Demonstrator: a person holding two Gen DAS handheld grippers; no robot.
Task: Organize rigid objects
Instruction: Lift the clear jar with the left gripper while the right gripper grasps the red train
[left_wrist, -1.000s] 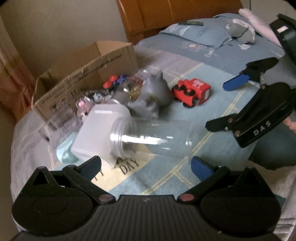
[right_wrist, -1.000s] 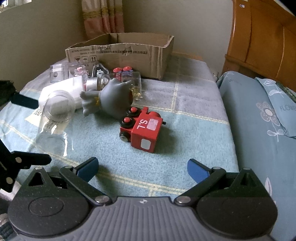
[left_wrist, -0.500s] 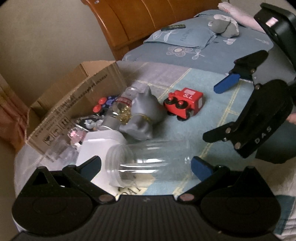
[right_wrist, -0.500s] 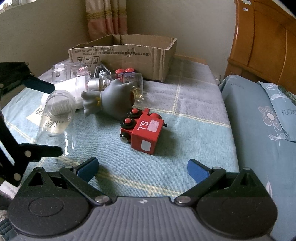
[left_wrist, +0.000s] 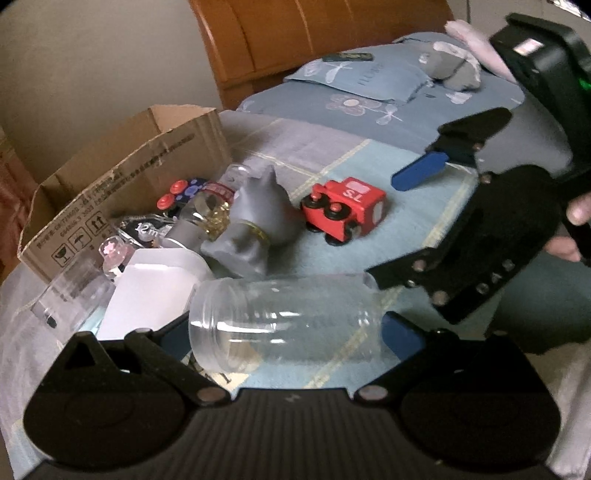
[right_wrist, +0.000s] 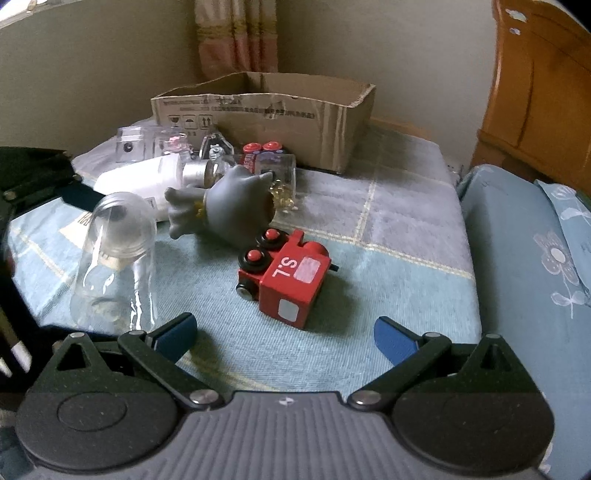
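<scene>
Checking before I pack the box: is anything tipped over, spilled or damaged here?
Yes. The clear jar lies on its side, lidless, between the left gripper fingers. The red train is tipped onto its side. Small yellow beads look spilled beside the grey toy. The box rim is torn.

On the bed, the clear jar (left_wrist: 291, 325) lies on its side between your left gripper (left_wrist: 291, 334)'s spread fingers, its mouth toward the white container (left_wrist: 151, 291) at its left. Behind it the elephant figure (left_wrist: 255, 229) lies just left of the toy train (right_wrist: 284, 273), which sits ahead of your right gripper (right_wrist: 284, 334)'s parted fingers. Small bottles and clear cases (right_wrist: 136, 144) cluster behind the figure, before the cardboard box (right_wrist: 266, 110) at the bed's far edge.
</scene>
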